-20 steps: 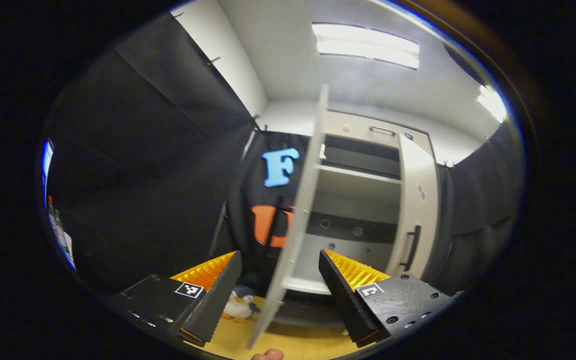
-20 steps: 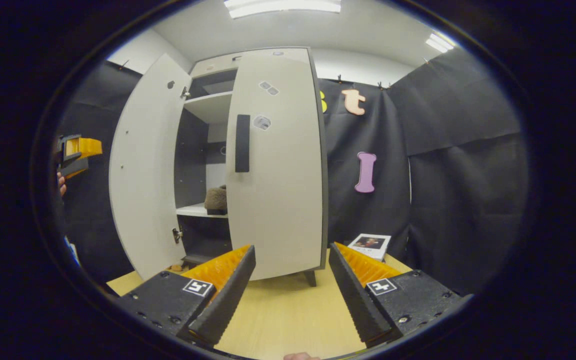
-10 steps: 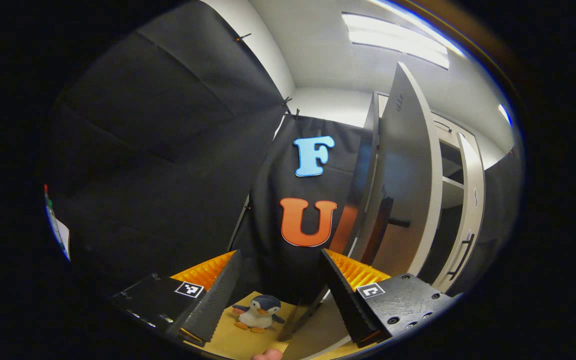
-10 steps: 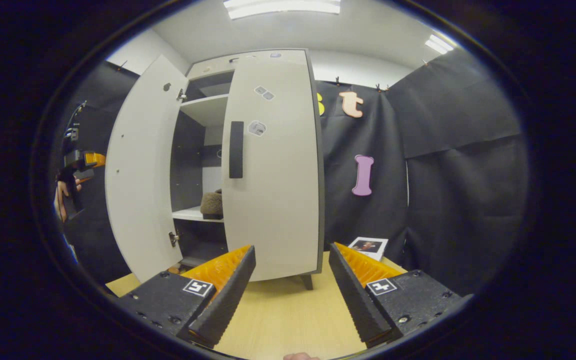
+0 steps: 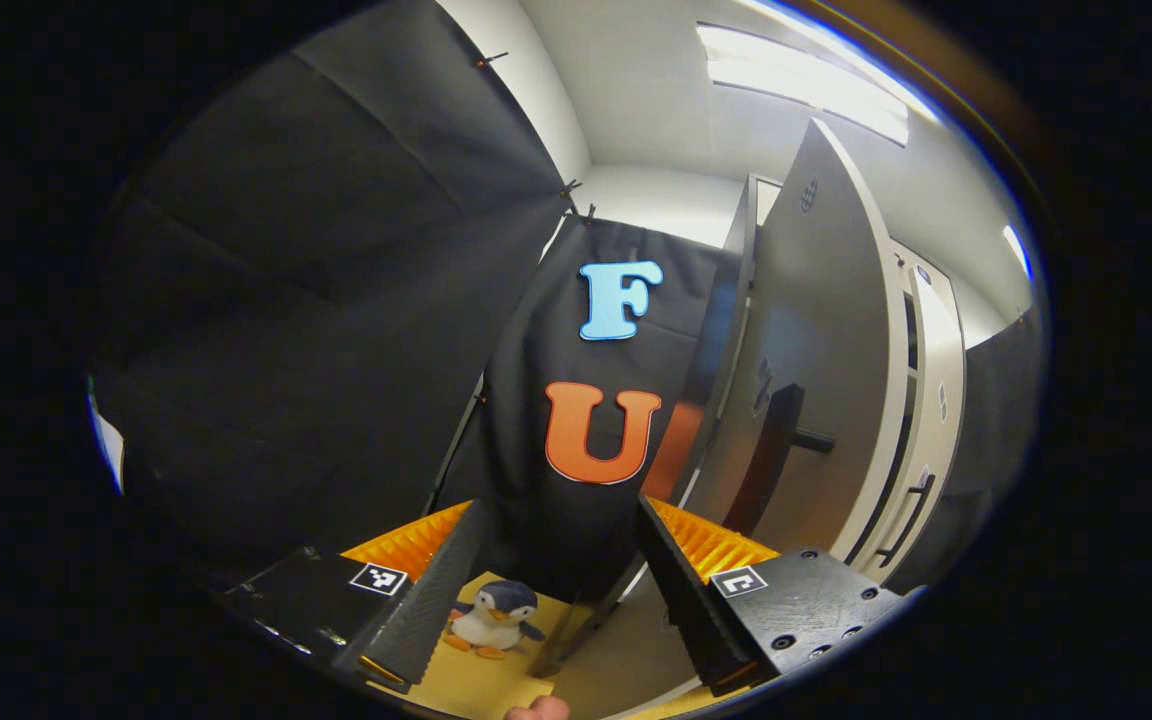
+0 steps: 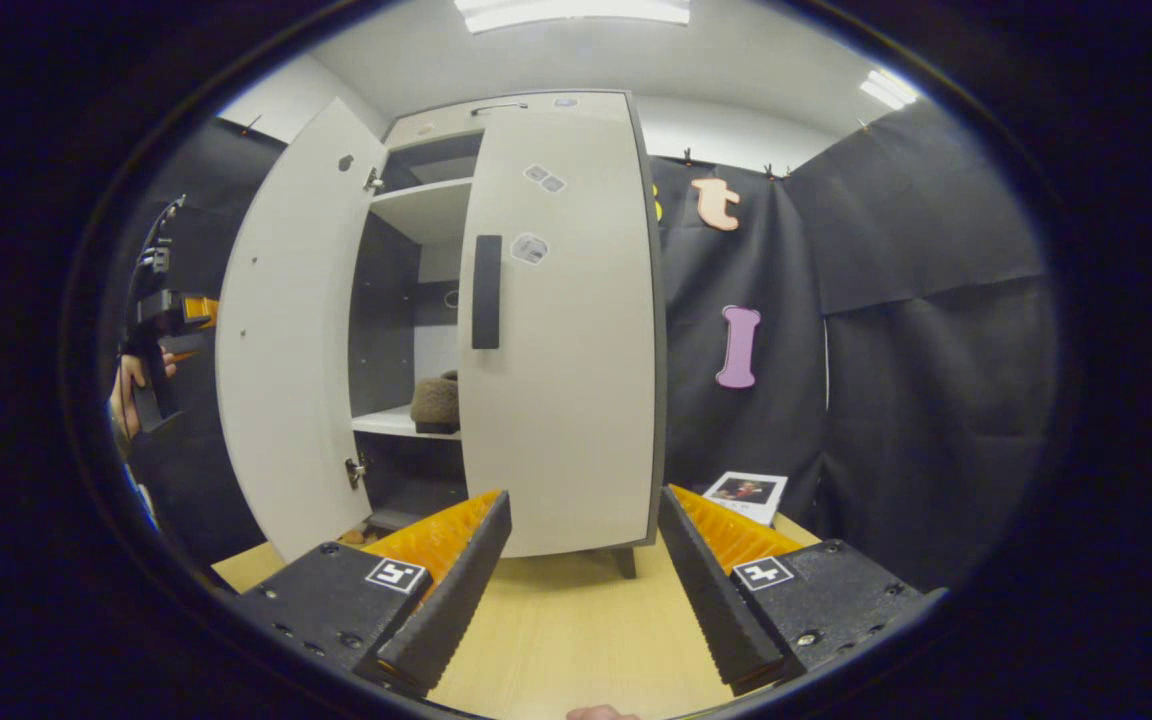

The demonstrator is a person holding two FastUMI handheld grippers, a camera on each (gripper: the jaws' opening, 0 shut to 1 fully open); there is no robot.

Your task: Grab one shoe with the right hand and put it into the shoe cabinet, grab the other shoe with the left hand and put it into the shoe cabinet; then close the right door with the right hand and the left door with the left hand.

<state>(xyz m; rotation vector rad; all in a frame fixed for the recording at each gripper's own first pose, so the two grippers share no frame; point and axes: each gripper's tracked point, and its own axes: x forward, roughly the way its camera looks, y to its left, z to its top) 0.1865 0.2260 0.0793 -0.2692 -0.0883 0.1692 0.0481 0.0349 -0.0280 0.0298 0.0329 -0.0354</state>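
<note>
One shoe (image 6: 436, 400), brown and soft-looking, sits on a shelf (image 6: 401, 423) inside the shoe cabinet (image 6: 416, 300), ahead of the right tongs (image 6: 583, 590) and a little to their left. A second shoe may lie deeper on that shelf, but the right door (image 6: 561, 330) hides that part, so I cannot tell. The shoe's long axis seems to run front to back, with what looks like its heel end facing out toward the right tongs; it stands upright on its sole.

Judging by this, the loading step looks done and the right door looks shut or very nearly so. The left door (image 6: 286, 330) hangs wide open, so closing it is what remains.

The right tongs gape wide and hold nothing, hovering above the wooden bench (image 6: 576, 620), well apart from the cabinet. A booklet (image 6: 748, 495) lies on the bench beyond their right finger.

The left tongs (image 5: 554, 590) are also spread wide and empty. The outer face of the left door (image 5: 816, 380), with its dark handle (image 5: 771, 450), rises just beyond their right finger. A small toy penguin (image 5: 491, 617) stands on the bench between their fingers, farther off. In the right gripper view, the left tongs (image 6: 171, 320) and the hand (image 6: 131, 385) holding them sit outside the open left door.
</note>
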